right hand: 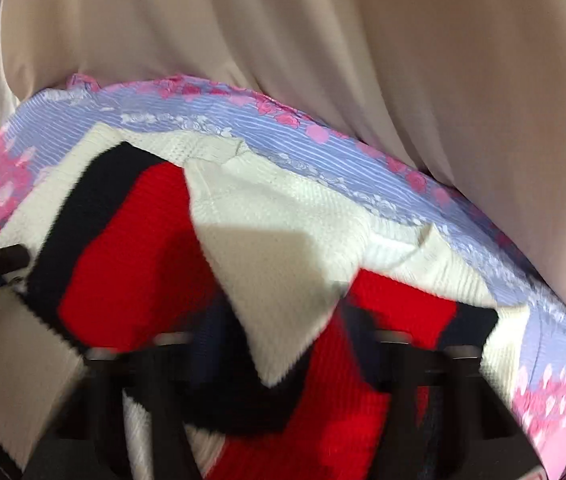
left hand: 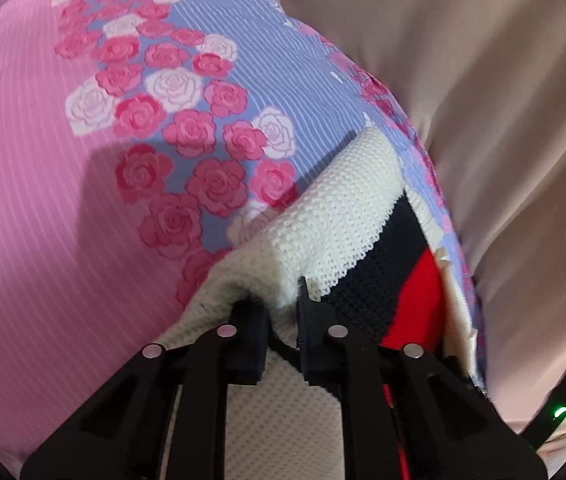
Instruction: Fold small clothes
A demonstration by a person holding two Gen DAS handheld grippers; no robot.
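- The small knitted sweater (right hand: 291, 216), cream with navy and red bands, lies on the floral bedsheet (left hand: 187, 128), close to the sheet's far edge where a beige curtain (right hand: 323, 40) hangs.
- In the right wrist view a cream flap, probably a sleeve or a side, lies turned over the red middle, with its pointed corner near the camera; I judge the fold to be under way, not finished.
- The left gripper (left hand: 283, 312) has its jaws pinched on a bunched cream edge of the sweater, with a ridge of knit squeezed up between the pads.
- The right gripper (right hand: 283, 344) is blurred in its own view; its jaws read as drawn together, and the cream flap's tip lies right at them, so I take it as gripping that flap, though the blur leaves this uncertain.
- At the left edge of the right wrist view the left gripper shows as a dark shape on the sweater's cream side.
- Done, as far as can be seen: the sweater is spread out and one flap is brought inward.
- Left, by my judgement: the other side, then halving the body and smoothing it into a neat packet.
- The sheet beside the sweater shows pink stripes and roses; no other garment is visible.
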